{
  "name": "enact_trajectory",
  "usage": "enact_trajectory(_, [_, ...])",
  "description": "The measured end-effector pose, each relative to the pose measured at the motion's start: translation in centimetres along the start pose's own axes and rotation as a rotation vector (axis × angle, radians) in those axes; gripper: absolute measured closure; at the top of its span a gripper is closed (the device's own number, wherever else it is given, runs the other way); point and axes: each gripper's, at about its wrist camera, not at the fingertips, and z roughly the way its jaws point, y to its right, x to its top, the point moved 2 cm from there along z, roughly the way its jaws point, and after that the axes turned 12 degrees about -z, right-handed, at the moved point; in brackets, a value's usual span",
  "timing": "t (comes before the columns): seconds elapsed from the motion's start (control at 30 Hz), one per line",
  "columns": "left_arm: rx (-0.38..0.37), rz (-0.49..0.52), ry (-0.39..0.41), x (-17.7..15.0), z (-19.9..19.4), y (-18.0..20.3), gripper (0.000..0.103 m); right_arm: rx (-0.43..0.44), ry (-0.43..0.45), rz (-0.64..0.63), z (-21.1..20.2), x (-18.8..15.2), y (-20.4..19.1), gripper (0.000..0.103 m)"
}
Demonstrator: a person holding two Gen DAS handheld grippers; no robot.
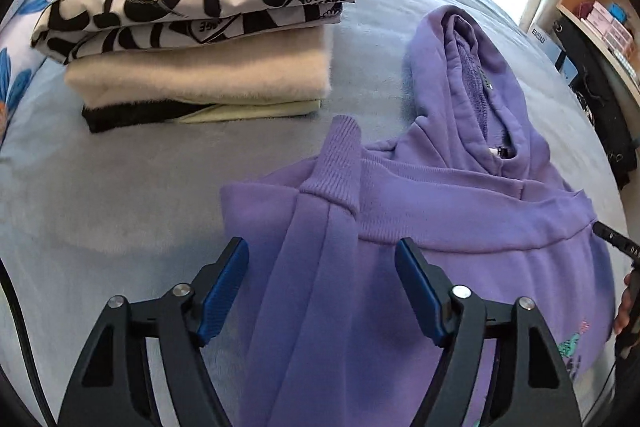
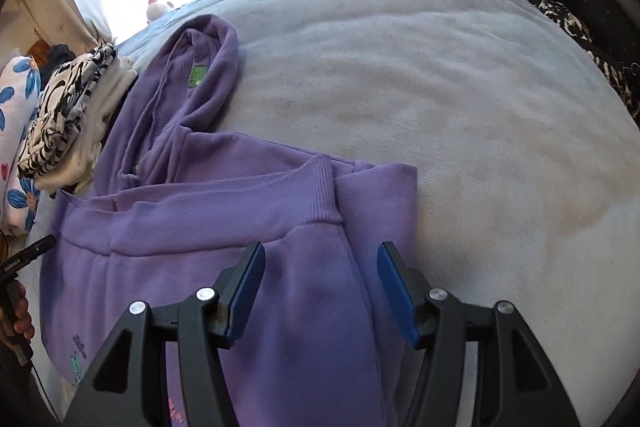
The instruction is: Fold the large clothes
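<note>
A purple hoodie lies on the pale blue blanket, hood pointing away, both sleeves folded in over the body. My left gripper is open just above the left sleeve, whose ribbed cuff lies ahead of the fingertips. In the right wrist view the hoodie fills the lower left. My right gripper is open over the right sleeve, behind its cuff. No pad presses on the cloth. The hood lies flat with its lining showing.
A stack of folded clothes stands left of the hood, topped by a black-and-white printed piece. A floral pillow lies behind it. Shelves with boxes line the right side. Bare blanket stretches right of the hoodie.
</note>
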Motion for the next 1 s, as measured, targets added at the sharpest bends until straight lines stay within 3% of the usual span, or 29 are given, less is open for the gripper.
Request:
enact_trajectory(0.07, [0.001, 0.016, 0.004, 0.2, 0.5, 0.3, 0.046, 0.019, 0.009, -0.016, 0.5, 0.3, -0.2, 0.045])
enact_trajectory(0.1, [-0.004, 0.022, 0.003, 0.3, 0.9, 0.4, 0.051, 0.037, 0.014, -0.026, 0.7, 0.4, -0.5, 0.053])
enact_trajectory(0.13, [-0.008, 0.023, 0.004, 0.3, 1.2, 0.6, 0.065, 0.045, 0.010, -0.033, 0.9, 0.5, -0.8, 0.066])
enact_trajectory(0.17, [-0.005, 0.024, 0.005, 0.4, 1.4, 0.7, 0.083, 0.016, -0.005, -0.047, 1.3, 0.5, -1.2, 0.073])
enact_trajectory(0.2, [-0.004, 0.027, 0.003, 0.4, 1.6, 0.9, 0.087, -0.023, -0.015, -0.065, 1.5, 0.5, -1.6, 0.087])
enact_trajectory(0.27, [0.007, 0.033, 0.026, 0.3, 1.6, 1.2, 0.093, -0.060, 0.000, -0.086, 1.1, 0.3, -2.0, 0.091])
enact_trajectory(0.5, [-0.015, 0.004, 0.164, 1.0, -1.9, 1.0, 0.095, -0.037, 0.216, -0.001, -5.0, 1.8, -0.2, 0.093])
enact_trajectory(0.73, [0.084, 0.001, 0.110, 0.2, 3.6, 0.0, 0.093, -0.066, 0.034, 0.070, 3.1, 0.3, 1.2, 0.092])
enact_trajectory(0.8, [0.101, 0.016, 0.137, 0.1, 3.3, 0.3, 0.090, -0.069, 0.053, 0.087, 2.7, 0.3, 1.1, 0.090])
enact_trajectory(0.9, [0.124, 0.042, 0.158, 0.0, 2.1, 0.7, 0.077, -0.098, 0.009, 0.078, 1.4, 0.6, 0.5, 0.081])
enact_trajectory(1.0, [0.151, 0.041, 0.217, -0.1, -0.6, 0.8, 0.069, -0.161, 0.029, 0.044, -0.8, 1.0, -0.4, 0.080])
